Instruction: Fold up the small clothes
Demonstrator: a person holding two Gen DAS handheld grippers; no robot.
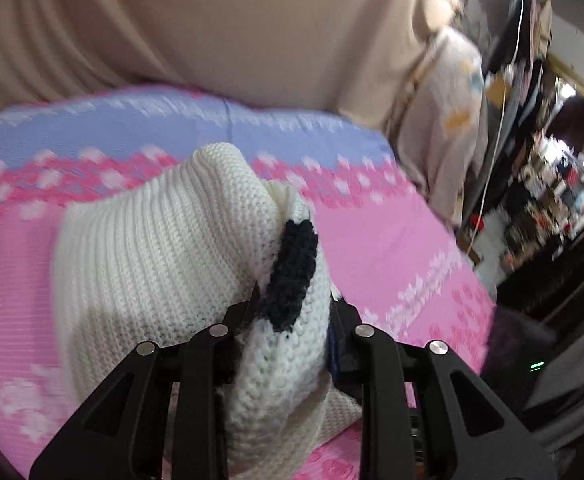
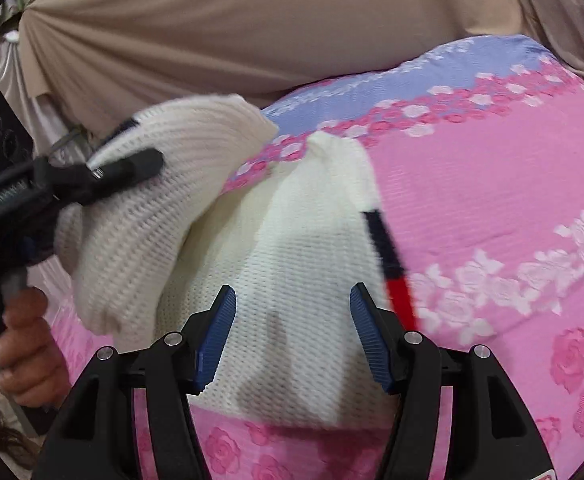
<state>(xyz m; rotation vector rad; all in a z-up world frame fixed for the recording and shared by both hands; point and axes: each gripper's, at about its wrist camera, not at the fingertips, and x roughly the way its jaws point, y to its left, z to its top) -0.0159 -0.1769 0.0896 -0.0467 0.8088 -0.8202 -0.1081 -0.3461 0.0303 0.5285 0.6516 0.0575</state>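
Between my left gripper (image 1: 292,312) fingers the white knit sweater (image 1: 152,256) is clamped, lifted mid-fold; right gripper (image 2: 292,320) gapes empty; folding remains unfinished.

The left gripper (image 1: 292,312) is clamped on a bunched fold of the white knit garment (image 1: 152,264), its black fingers (image 1: 240,316) pressed against the knit on both sides. In the right wrist view it reaches in over the garment's lifted part, with the person's hand (image 2: 24,352) wrapped around its grip below — fingers curled. The right gripper (image 2: 292,320) hovers above the garment's flat part, its blue pads (image 2: 216,332) spread apart, pinching nothing.
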